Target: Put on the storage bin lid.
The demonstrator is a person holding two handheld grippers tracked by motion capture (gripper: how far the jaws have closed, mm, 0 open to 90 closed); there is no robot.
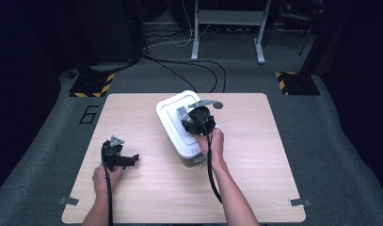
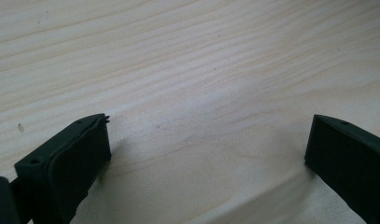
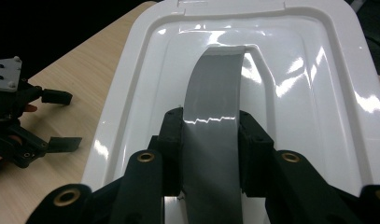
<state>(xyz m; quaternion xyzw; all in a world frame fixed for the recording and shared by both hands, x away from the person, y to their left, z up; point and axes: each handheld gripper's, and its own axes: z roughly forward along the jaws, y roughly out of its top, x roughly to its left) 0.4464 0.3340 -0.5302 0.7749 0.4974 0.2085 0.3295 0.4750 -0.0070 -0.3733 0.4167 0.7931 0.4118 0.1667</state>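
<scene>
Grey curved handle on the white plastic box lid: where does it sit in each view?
High view: grey curved handle at centre, on the white plastic box lid, beside the right gripper.
Right gripper view: handle at lower centre, clamped between the jaws.
Left gripper view: bare tabletop and open jaws.
Shared landmark: light wooden table.

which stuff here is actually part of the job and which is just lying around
In the job:
- white lidded container on the table
- grey handle on its lid
- right claw, shut on the grey handle

Just about:
- left claw, open over bare wood
- cables on the floor
- metal stand legs behind the table
</scene>
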